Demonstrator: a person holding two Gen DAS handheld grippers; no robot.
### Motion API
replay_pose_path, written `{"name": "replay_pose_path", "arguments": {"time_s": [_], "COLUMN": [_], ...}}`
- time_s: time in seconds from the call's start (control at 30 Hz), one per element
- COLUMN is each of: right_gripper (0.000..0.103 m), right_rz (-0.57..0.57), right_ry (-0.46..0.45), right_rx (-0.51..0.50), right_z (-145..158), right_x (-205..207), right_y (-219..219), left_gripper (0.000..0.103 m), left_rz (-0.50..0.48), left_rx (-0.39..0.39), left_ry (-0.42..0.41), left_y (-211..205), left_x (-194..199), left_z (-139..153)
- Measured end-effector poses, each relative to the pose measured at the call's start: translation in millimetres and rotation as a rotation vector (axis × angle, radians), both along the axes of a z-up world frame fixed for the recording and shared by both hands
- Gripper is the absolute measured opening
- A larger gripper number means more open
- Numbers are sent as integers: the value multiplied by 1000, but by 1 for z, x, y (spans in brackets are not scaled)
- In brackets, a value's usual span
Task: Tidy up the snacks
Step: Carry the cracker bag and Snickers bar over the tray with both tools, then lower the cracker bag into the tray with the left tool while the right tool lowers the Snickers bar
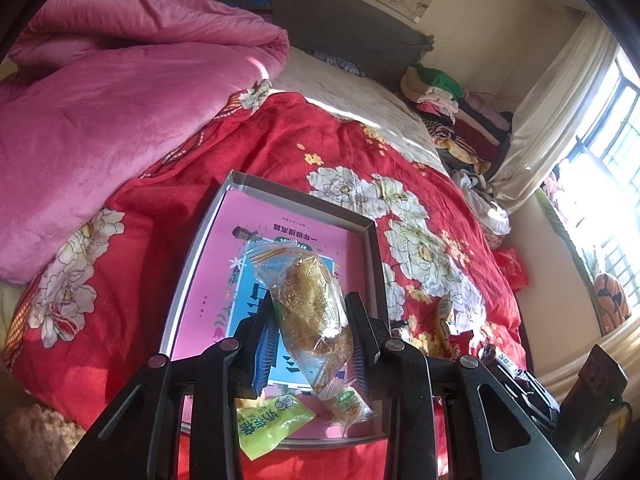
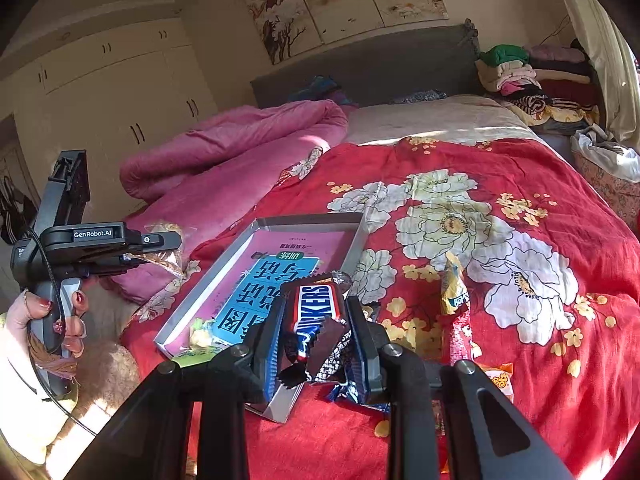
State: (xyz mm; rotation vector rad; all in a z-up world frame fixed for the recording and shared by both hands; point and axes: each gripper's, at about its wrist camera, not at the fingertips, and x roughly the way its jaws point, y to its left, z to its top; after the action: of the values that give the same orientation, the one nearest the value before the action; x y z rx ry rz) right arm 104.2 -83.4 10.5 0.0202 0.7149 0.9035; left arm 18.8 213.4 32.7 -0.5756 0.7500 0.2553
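My left gripper (image 1: 310, 322) is shut on a clear-wrapped golden pastry (image 1: 310, 300), held above the shallow grey box (image 1: 372, 248) that has a pink book inside. A yellow-green packet (image 1: 268, 420) lies at the box's near edge. My right gripper (image 2: 316, 324) is shut on a Snickers bar (image 2: 318, 312) and hangs over the near right corner of the same box (image 2: 356, 240). The left gripper (image 2: 160, 254) with its pastry shows at the left of the right wrist view, carried by a hand (image 2: 48, 320).
The box rests on a red floral bedspread (image 2: 520, 208). Loose snack packets (image 2: 454, 296) lie on it to the right of the box. A pink quilt (image 1: 120, 100) is heaped at the left. Folded clothes (image 2: 536, 76) are stacked by the headboard, near a window (image 1: 600, 184).
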Motion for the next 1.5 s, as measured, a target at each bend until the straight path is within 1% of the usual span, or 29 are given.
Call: {"name": "replay_pose_path", "arguments": {"time_s": [0.37, 0.67, 0.77, 1.1, 1.33, 1.5], "right_gripper": [29, 29, 29, 29, 29, 29], "right_rz": [71, 100, 99, 78, 62, 60], "right_ry": [13, 26, 32, 59, 62, 60], "right_rx": [-30, -65, -76, -95, -119, -137], "right_z": [-7, -16, -20, -29, -34, -38], "right_x": [-18, -28, -29, -26, -23, -23], "right_y": [32, 52, 55, 57, 63, 68], "left_gripper": [34, 34, 34, 34, 34, 34], "left_rz": [39, 30, 18, -36, -64, -69], "left_rx": [12, 43, 77, 140, 152, 149], "left_ry": [55, 160, 197, 245, 280, 285], "left_y": [25, 31, 28, 9, 2, 2], "left_x": [-29, -42, -42, -35, -28, -25], "left_z": [-15, -43, -50, -64, -75, -80]}}
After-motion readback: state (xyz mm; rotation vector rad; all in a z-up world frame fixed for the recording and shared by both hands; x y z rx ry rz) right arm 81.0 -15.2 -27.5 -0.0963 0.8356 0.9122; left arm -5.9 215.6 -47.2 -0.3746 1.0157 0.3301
